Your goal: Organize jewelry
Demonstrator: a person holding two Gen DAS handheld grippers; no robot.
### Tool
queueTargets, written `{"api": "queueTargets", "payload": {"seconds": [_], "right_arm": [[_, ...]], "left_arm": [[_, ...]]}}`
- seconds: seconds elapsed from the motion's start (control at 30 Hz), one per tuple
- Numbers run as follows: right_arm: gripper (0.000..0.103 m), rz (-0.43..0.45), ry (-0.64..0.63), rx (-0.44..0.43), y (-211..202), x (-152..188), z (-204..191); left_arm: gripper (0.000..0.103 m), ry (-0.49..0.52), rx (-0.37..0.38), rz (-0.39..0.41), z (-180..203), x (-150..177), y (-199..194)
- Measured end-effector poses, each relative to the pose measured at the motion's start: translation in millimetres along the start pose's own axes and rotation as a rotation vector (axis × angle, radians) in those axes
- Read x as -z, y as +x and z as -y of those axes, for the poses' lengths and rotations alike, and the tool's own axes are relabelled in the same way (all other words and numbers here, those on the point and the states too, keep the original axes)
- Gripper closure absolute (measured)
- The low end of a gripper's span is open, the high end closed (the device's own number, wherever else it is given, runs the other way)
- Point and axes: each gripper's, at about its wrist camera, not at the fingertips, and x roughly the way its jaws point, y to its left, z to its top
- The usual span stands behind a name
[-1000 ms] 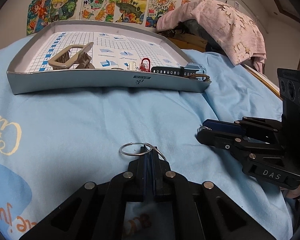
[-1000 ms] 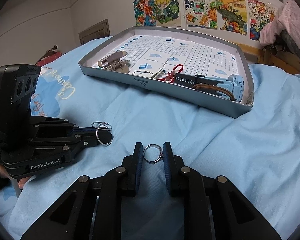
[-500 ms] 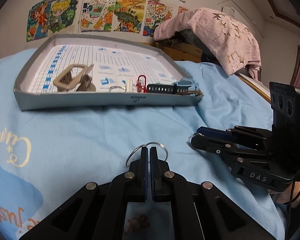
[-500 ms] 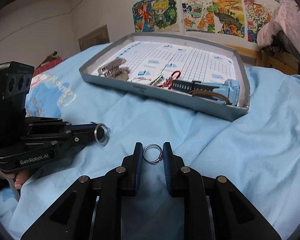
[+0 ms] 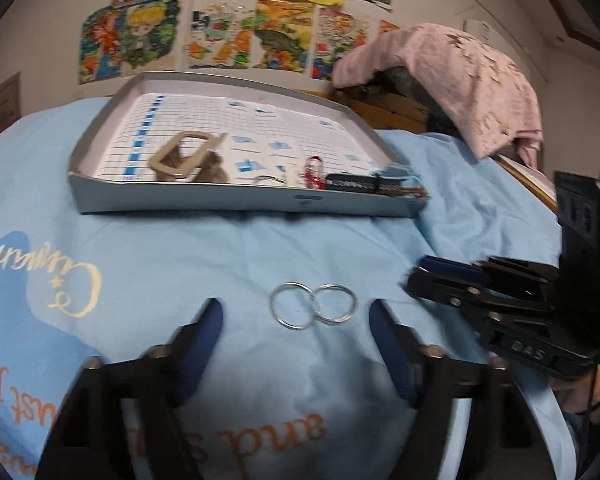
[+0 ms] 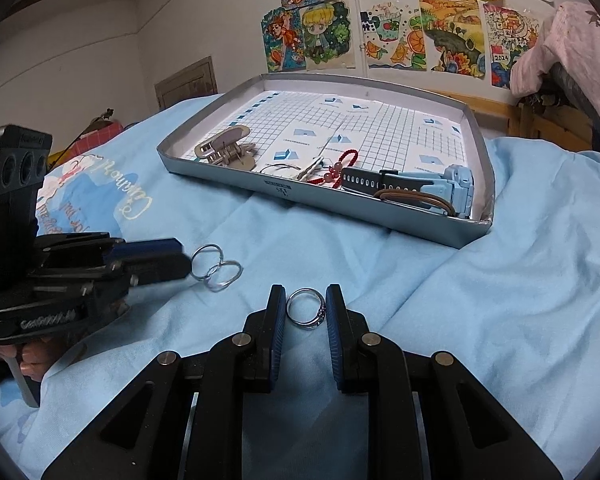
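Note:
Two linked silver rings point(image 5: 315, 307) lie loose on the blue sheet between the tips of my left gripper point(image 5: 295, 308), whose jaws are opening wide and do not touch them. The right wrist view shows the same linked rings point(image 6: 216, 268) just beyond my left gripper point(image 6: 180, 258). My right gripper point(image 6: 305, 294) is shut on a small silver ring point(image 6: 320, 314) with a dark ornament, held just over the sheet. In the left wrist view my right gripper point(image 5: 418, 276) sits to the right of the rings. The grey tray point(image 6: 340, 204) lies beyond.
The tray point(image 5: 240, 200) holds a beige hair clip point(image 6: 224, 150), a red bead bracelet point(image 6: 338, 166), a blue watch point(image 6: 456, 184), a brown band point(image 6: 416, 200) and a thin hoop. Pink cloth point(image 5: 460, 76) is draped over furniture at back right. Drawings cover the wall.
My left gripper has gone from shut on the linked rings to wide apart, and the rings now lie flat on the sheet. My right gripper still holds its ring in the same place.

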Motion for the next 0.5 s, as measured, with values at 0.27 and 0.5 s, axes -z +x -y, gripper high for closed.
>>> {"api": "queueTargets", "payload": {"seconds": [0.27, 0.5], "right_arm": [[0.085, -0.01, 0.02, 0.014, 2.7, 0.2, 2.3], [0.085, -0.018, 0.049, 0.023, 5.4, 0.7, 7.2]], "left_arm": [[0.036, 0.124, 0.01, -0.112, 18.4, -2.1, 32.9], [0.065, 0.138, 0.017, -0.133, 20.6, -2.6, 39.7]]}}
